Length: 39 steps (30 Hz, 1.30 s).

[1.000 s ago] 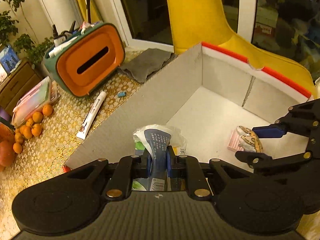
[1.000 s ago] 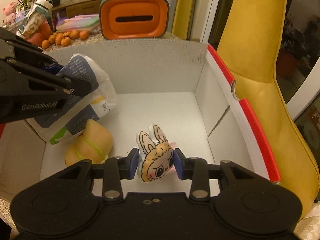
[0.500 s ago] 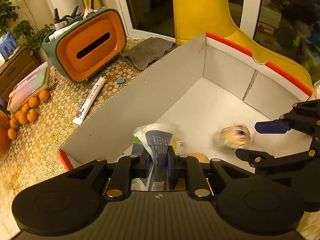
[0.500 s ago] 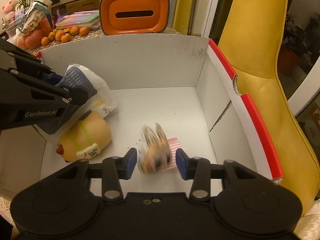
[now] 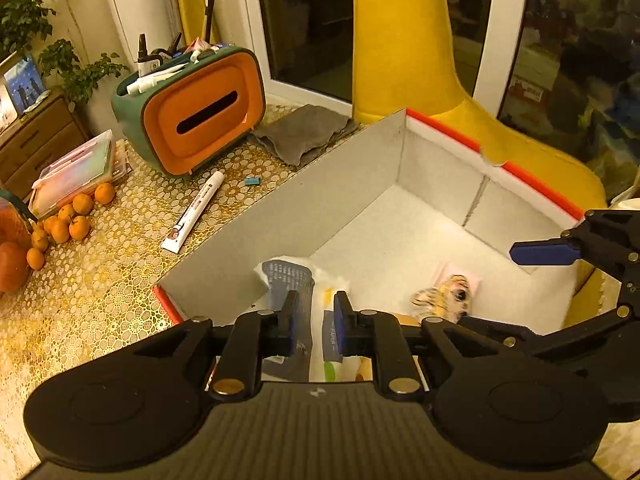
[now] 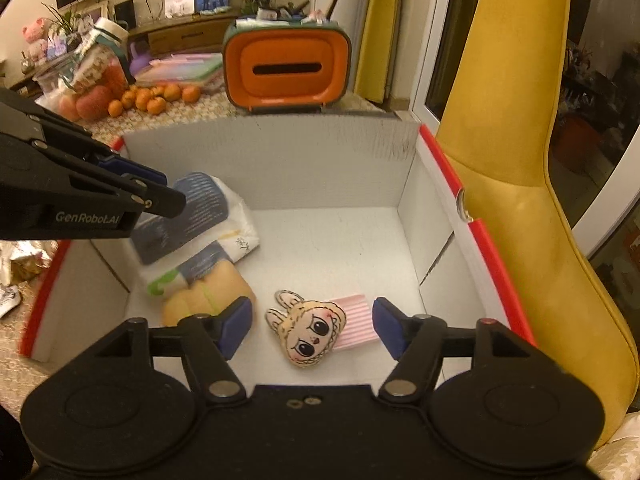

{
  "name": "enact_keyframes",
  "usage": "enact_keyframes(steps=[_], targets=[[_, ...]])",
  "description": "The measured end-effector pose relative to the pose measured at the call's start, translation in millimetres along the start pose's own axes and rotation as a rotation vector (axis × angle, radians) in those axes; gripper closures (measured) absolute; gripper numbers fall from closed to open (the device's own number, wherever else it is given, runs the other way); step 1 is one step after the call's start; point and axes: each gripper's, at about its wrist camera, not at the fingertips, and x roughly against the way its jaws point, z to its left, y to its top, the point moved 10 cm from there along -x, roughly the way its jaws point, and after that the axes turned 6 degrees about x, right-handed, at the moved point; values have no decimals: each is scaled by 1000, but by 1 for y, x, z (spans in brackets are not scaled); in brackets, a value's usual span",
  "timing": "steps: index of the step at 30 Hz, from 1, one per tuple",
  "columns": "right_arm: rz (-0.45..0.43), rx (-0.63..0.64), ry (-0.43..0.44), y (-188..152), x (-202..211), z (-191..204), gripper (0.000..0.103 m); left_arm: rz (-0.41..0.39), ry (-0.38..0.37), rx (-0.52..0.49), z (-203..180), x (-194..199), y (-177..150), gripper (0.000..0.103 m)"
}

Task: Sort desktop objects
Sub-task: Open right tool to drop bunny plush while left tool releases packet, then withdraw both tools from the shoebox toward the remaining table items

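Observation:
A white cardboard box with a red rim lies open below both grippers. My left gripper is shut on a white and dark-blue tissue packet, which hangs into the box's near left corner. In the right wrist view the left gripper reaches in from the left. My right gripper is opening. A bunny-eared plush face lies loose on the box floor between its fingers, untouched, on a pink striped piece. A bread-shaped toy rests under the packet.
On the gold-patterned tabletop beside the box are an orange and green tissue holder, a toothpaste tube, a grey cloth, small oranges and a clear case. A yellow chair stands behind the box.
My right gripper opened and let the plush face drop onto the box floor, then rose a little. My left gripper lifted slightly with the packet still in it.

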Motion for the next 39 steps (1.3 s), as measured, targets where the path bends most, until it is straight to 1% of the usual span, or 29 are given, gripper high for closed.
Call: enact_keyframes(steps=[2,4,9,14,20,22,23,24,25,26,29,30,32,36,39], targets=[[-16,1,7,2,7,1,33,-9,-10,-4,-3,8,-2,87],[-36,2,7,4,15,2,28,-17,-17,-5,-5,16,-4,87],[-73,3,12,7,34,5,26,-34,-53,19,-9,35,-8,87],[-100,0,15,7,51,8,23,-56,-68,39,-11,51,-14,87],[-152,-8,17,7,72,11,21,-84,-58,61,-7,67,-21,86],[-163,-20,20,6,77,12,19,-92,-58,71,-6,72,-23,79],[-167,-24,20,5,80,12,19,-97,-58,76,-5,75,-24,68],[-170,-27,22,4,82,13,19,-104,-60,81,-5,77,-26,50],[-171,-30,23,3,84,14,19,-112,-63,86,-5,81,-27,42],[-173,-30,22,1,86,15,19,-121,-63,88,-6,84,-28,38],[-178,-27,19,-3,93,20,19,-136,-69,90,-8,93,-35,38],[-180,-27,20,-4,95,21,19,-142,-72,94,-9,96,-37,33],[-185,-25,23,-7,100,25,19,-152,-71,99,-9,102,-43,29],[-200,-24,33,-10,111,33,18,-171,-52,79,-8,114,-54,28],[-215,-24,27,-12,118,38,18,-182,-59,91,-6,122,-62,28]])
